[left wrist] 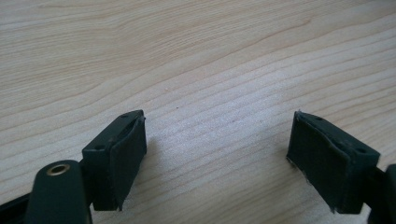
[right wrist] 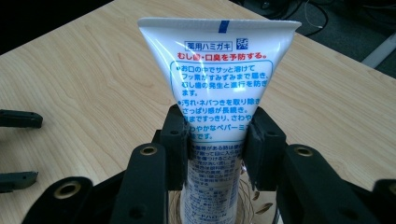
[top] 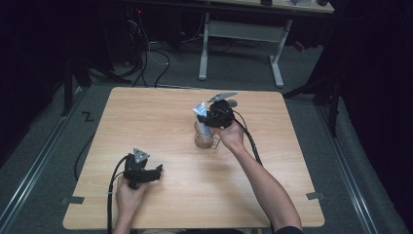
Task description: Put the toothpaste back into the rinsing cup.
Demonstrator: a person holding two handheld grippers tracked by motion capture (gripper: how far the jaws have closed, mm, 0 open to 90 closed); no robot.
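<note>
The right claw (right wrist: 217, 142) is closed on the middle of a white toothpaste tube (right wrist: 217, 70), holding it upright with the crimped end up and its lower end inside a clear glass mug (top: 204, 138) near the middle of the table (top: 160, 117), a grip that looks suited to lowering or lifting the tube straight through the mug's mouth. The left claw (left wrist: 217, 158) rests low over bare wood near the front left, jaws wide apart and holding nothing, apparently kept out of the way. The right gripper view gives the tube's printed text and the pads pressing its sides, while the high view shows the mug's handle and how far apart the two claws are.
</note>
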